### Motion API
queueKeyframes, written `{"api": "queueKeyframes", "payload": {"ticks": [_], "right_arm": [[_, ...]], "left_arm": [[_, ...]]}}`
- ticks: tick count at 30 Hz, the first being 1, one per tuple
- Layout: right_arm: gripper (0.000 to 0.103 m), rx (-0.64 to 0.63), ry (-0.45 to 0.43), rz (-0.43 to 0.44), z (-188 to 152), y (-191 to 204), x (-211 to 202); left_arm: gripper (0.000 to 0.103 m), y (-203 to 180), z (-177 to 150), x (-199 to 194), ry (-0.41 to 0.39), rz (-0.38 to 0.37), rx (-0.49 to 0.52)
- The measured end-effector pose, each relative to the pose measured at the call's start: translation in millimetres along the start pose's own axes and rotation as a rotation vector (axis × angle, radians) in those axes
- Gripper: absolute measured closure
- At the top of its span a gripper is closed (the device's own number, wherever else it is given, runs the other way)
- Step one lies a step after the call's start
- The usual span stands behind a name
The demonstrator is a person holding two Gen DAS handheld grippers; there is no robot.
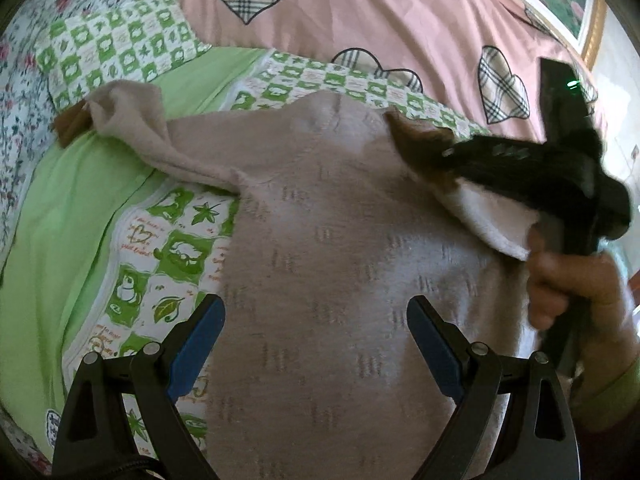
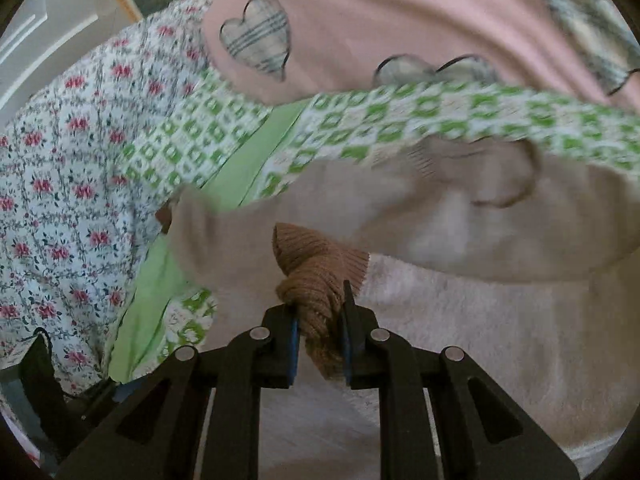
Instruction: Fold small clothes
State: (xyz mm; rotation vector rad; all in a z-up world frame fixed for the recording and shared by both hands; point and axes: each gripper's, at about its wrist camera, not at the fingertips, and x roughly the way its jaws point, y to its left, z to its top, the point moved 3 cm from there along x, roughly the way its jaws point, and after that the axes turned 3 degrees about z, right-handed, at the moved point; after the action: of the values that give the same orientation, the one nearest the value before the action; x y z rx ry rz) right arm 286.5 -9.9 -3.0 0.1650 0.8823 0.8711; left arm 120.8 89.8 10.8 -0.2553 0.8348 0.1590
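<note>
Fingers of the right gripper (image 2: pixel 320 328), lower centre, are clamped on the brown cuff (image 2: pixel 316 276) of a beige sweater (image 1: pixel 320 240). Left gripper (image 1: pixel 316 344) fingers stand apart at lower frame over the sweater body, spread on the green bedsheet (image 1: pixel 80 220).

Black grippers (image 1: pixel 316 344), blue-padded fingers (image 1: pixel 200 344), silver pivot screws, light green sleeve (image 1: pixel 612 396).
</note>
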Motion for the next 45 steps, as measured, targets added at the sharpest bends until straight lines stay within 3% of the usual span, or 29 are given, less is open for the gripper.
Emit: {"api": "queueKeyframes", "payload": {"ticks": [2, 4, 6, 7, 10, 17, 20, 21, 23, 25, 26, 29, 32, 37, 45], "right_arm": [[0.084, 0.023, 0.029, 0.011, -3.7, -0.6, 17.1], [0.076, 0.052, 0.059, 0.03, -8.4, -4.9, 27.6], [0.051, 0.076, 0.075, 0.034, -12.2, -9.0, 29.7], [0.049, 0.075, 0.065, 0.041, -12.3, -8.1, 26.9], [0.047, 0.058, 0.015, 0.025, -12.8, -10.2, 4.6], [0.046, 0.16, -0.113, -0.06, -33.5, -52.7, -79.3], [0.046, 0.205, -0.152, -0.106, -51.1, -72.7, -112.8], [0.045, 0.22, -0.163, -0.117, -56.3, -78.4, -121.2], [0.045, 0.265, -0.185, -0.148, -65.8, -91.7, -137.5], [0.045, 0.308, -0.217, -0.167, -73.7, -105.3, -153.4], [0.045, 0.326, -0.234, -0.184, -75.9, -112.0, -161.8], [0.045, 0.355, -0.264, -0.241, -77.2, -130.7, -182.3], [0.045, 0.378, -0.283, -0.29, -76.7, -149.6, -199.4], [0.042, 0.405, -0.256, -0.341, -66.5, -186.0, -196.7], [0.037, 0.421, -0.133, -0.381, -35.6, -236.6, -150.0]], "left_arm": [[0.01, 2.5, 3.9, 3.2, 0.004, -0.016, -0.013], [0.01, 1.3, 7.1, 7.5, 0.011, -0.035, -0.021], [0.01, -2.3, 13.4, 15.3, 0.022, -0.067, -0.029], [0.01, -4.5, 17.1, 20.2, 0.031, -0.083, -0.034], [0.008, -12.4, 29.3, 39.9, 0.067, -0.171, -0.062], [0.008, -26.2, 55.7, 110.4, 0.203, -0.327, -0.175], [0.008, -32.3, 66.6, 123.2, 0.19, -0.336, -0.186], [0.01, -34.3, 69.4, 126.6, 0.185, -0.334, -0.179], [0.031, -41.3, 73.4, 130.7, 0.161, -0.34, -0.148], [0.084, -47.3, 74.3, 134.3, 0.165, -0.355, -0.116], [0.09, -51.5, 74.9, 136.6, 0.168, -0.365, -0.098], [0.092, -53.2, 81.9, 116.7, 0.069, -0.303, -0.048], [0.093, -35.4, 96.8, 97.9, -0.036, -0.253, -0.065], [0.092, -22.5, 92.5, 116.4, 0.029, -0.227, -0.054], [0.092, -8.7, 84.7, 119.3, 0.014, -0.183, -0.091]]}}
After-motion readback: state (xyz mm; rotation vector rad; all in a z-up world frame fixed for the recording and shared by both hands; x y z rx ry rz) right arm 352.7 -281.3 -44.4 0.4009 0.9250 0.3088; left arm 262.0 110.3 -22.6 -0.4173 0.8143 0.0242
